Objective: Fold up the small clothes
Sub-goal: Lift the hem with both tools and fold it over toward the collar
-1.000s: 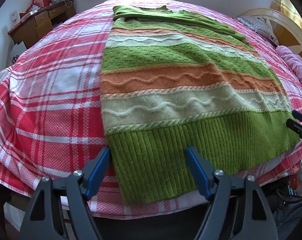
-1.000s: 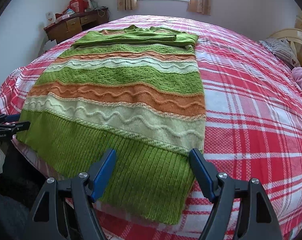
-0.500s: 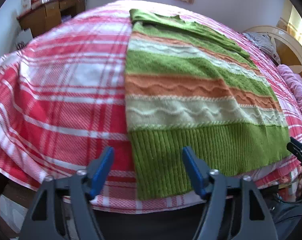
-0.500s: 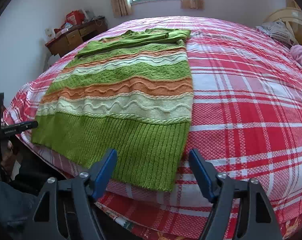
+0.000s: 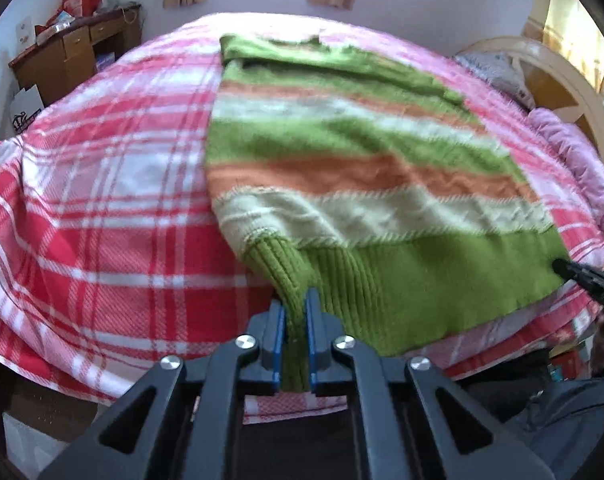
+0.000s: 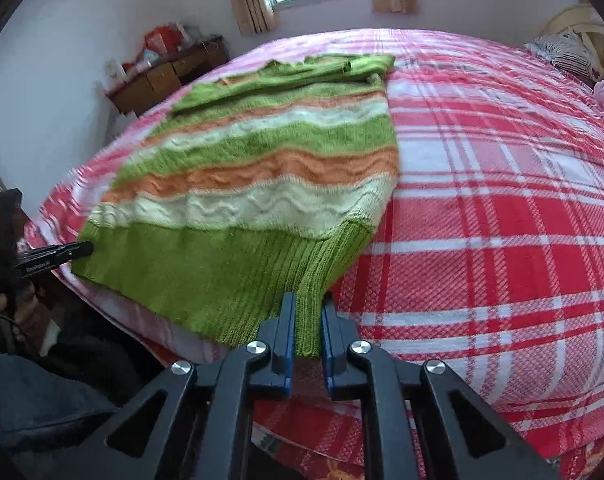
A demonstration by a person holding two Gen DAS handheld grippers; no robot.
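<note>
- Pinching the sweater (image 5: 341,184) hem, the left gripper (image 5: 295,312) clamps its 7 o'clock corner.
- Right gripper (image 6: 306,312) clamps the 5 o'clock corner on the bed (image 6: 501,200).

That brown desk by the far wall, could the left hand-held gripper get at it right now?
Probably not. The left hand-held gripper is shut on the sweater hem at the near bed edge; the desk stands across the bed.
</note>
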